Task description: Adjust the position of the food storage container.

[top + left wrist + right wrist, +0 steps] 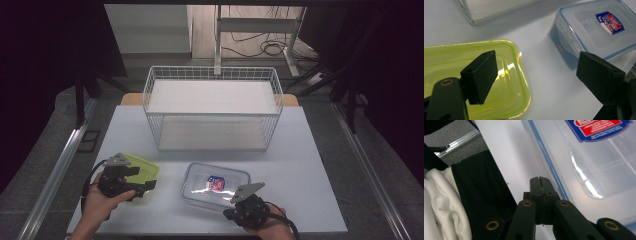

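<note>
High view: white wire basket (213, 107) w/ white liner sits at 12 o'clock on white tabletop (305, 150), nothing inside. Clear lidded plastic box (216, 186) w/ blue seal at 5, red-blue label unreadable. Yellow-green plastic lid (142, 171) at 7. Left gripper (131, 186) spread over lid; right gripper (541, 185) pressed together, empty, beside box.

Red-and-blue label (610, 22) sitting on lid of clear plastic, blue-sealed box (584, 37); print blurring, no words reading.
</note>
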### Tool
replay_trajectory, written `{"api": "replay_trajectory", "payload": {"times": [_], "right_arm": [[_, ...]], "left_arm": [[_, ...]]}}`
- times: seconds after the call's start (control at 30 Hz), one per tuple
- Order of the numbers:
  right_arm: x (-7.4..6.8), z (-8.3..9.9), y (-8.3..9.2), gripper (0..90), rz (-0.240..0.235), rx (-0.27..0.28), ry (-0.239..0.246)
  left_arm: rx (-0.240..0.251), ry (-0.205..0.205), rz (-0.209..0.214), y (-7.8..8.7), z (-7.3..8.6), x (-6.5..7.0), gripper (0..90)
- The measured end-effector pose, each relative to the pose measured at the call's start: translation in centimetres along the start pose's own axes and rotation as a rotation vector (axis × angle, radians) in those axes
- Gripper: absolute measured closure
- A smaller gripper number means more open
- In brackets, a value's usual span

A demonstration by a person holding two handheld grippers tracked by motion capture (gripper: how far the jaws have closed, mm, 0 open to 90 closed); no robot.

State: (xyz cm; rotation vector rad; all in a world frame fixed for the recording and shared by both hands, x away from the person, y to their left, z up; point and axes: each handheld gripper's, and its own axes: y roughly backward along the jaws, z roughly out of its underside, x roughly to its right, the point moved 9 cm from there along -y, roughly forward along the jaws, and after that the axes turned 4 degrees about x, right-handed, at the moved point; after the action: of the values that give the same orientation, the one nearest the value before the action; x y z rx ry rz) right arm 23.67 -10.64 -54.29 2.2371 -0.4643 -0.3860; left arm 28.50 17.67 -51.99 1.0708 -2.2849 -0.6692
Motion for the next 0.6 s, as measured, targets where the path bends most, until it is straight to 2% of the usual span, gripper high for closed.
{"api": "replay_trajectory", "payload": {"times": [0.2, 0.6], "right_arm": [[0.9, 0.2, 0.5, 89.5, 0.010, 0.009, -0.017], [1.5, 0.4, 0.8, 89.5, 0.020, 0.010, -0.020]], "left_arm": [[-0.002, -0.002, 0.001, -0.1, 0.0, 0.1, 17.4], [-0.003, -0.003, 0.001, -0.1, 0.1, 0.1, 17.4]]}}
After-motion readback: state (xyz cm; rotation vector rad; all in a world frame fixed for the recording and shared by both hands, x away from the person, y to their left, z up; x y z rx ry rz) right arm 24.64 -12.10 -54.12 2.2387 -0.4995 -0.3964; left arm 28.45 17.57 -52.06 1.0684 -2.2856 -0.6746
